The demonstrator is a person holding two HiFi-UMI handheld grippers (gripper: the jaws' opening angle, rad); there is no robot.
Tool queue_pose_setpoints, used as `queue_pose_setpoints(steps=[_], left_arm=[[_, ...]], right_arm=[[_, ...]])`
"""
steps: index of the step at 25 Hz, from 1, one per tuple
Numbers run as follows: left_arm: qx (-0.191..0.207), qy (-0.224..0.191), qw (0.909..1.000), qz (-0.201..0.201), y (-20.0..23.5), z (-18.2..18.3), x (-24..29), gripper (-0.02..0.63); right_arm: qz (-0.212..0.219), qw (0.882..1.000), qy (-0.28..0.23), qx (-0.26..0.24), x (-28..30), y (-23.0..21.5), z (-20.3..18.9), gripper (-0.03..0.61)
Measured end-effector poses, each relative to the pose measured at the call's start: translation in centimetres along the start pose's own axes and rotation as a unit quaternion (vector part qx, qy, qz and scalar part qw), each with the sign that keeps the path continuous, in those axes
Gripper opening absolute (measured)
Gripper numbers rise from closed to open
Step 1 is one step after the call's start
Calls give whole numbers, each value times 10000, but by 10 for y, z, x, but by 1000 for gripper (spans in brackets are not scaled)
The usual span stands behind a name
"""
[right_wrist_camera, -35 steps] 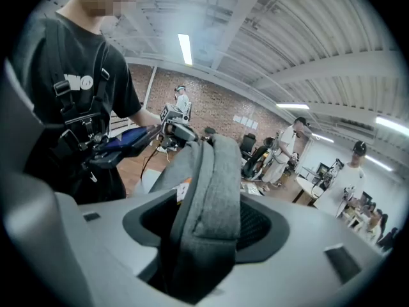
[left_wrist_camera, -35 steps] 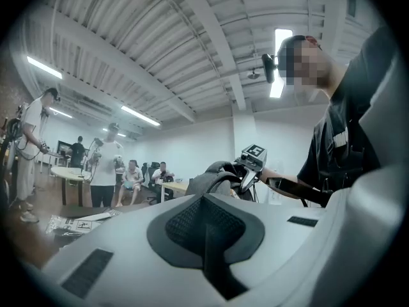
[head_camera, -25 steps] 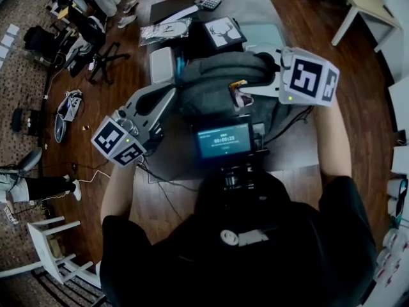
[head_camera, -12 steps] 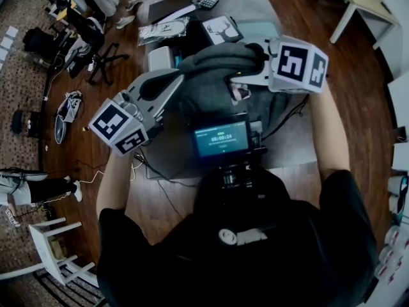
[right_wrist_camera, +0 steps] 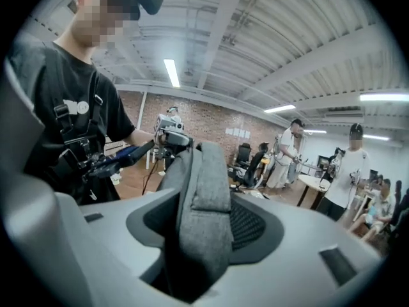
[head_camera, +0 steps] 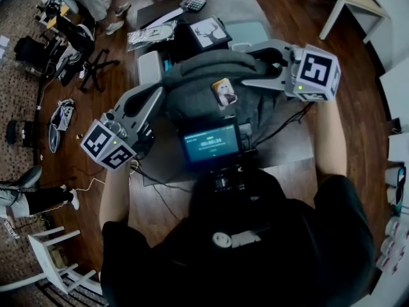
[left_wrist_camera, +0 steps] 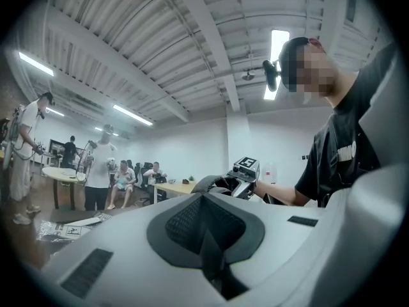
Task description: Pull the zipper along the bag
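In your head view, the grey bag (head_camera: 204, 85) lies on the grey surface (head_camera: 233, 2), which stands on a wooden floor (head_camera: 358, 107). A calculator (head_camera: 192, 4) and a deer-head print (head_camera: 209, 32) sit behind the bag. Your chest screen (head_camera: 211, 143) shows digits too small to read. Your left gripper (head_camera: 160, 91) meets the bag's left end and your right gripper (head_camera: 249, 62) its right.

In the left gripper view, the jaws are pressed together, and strip lights (left_wrist_camera: 131, 115) line a ribbed ceiling.

In the right gripper view, the jaws, just widened, clamp a grey padded fold of the bag. A brick wall (right_wrist_camera: 211, 123) stands behind.
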State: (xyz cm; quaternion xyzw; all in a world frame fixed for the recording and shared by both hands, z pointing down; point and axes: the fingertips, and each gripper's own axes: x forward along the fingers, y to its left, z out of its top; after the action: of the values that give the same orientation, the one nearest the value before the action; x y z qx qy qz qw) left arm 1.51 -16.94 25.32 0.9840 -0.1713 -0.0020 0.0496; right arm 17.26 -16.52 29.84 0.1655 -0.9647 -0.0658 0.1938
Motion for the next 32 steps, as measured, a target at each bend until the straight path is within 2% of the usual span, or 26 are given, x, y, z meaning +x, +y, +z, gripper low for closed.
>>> queue_pose_setpoints(steps=[2,9,15,19,22,26,29,32], left_arm=[[-20,13,10000,-2,2,2,2,6],[194,374,9991,53,1,6,12,6],[-141,141,9998,36,-1,14,14,6],[-11,200,9996,183,4,12,15,6],[103,-41,9985,540,18,3,6,6],[-78,-665,9935,920,31,-14,-13,15],[-307,-956,9880,1171,42,-22,-30,77],[-601,-1286,9809,1329,56,-19,-47,207]], right_arm=[[-94,9999,25,-64,5,-3,2,205],[-165,9995,22,-262,8,-7,7,186],[-218,9990,268,-298,11,-10,7,181],[-275,9990,236,-265,11,-10,7,182],[-461,9988,-33,-165,14,-14,7,215],[-687,9929,-951,-204,3,-18,16,278],[-1023,9829,-1530,96,-25,-19,13,276],[-1604,9732,-1618,327,-50,-21,-9,274]])
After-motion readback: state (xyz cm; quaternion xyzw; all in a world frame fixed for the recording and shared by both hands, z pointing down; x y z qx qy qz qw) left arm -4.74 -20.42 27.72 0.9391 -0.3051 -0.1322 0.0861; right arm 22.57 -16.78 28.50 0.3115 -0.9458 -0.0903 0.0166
